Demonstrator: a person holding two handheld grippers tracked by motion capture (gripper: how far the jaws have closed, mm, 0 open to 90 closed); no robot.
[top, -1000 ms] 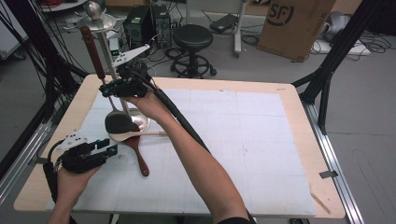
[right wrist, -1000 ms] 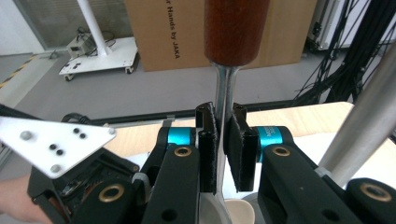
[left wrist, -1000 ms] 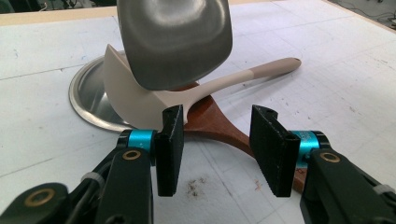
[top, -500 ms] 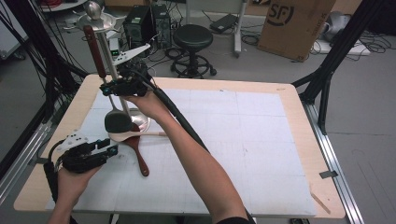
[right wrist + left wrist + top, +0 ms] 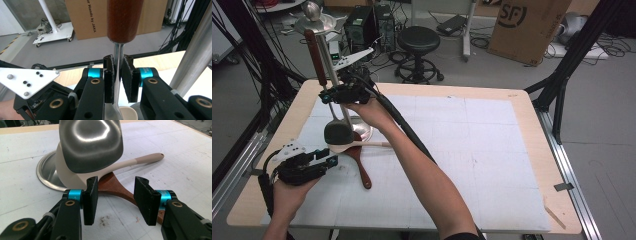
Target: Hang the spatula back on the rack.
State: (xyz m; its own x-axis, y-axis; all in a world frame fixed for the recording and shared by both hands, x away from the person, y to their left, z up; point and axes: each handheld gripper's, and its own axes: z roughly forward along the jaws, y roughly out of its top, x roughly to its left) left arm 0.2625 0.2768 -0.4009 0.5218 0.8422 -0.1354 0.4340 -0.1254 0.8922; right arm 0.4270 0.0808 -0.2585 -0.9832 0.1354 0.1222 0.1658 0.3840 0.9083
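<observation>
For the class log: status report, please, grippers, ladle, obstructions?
Right gripper clamped on ladle shank. Left gripper open, near wooden spatula. Stand pole beside ladle.

My left gripper (image 5: 116, 200) and right gripper (image 5: 117, 77) share one build: black bodies, flat black rectangular jaws, cyan anodised collars behind each jaw, and brass-coloured pivot screws. A grey three-cornered plate (image 5: 27, 77) with small dark and silver studs tops the right unit. A thick black cable (image 5: 404, 127) trails along my bare forearm.
</observation>
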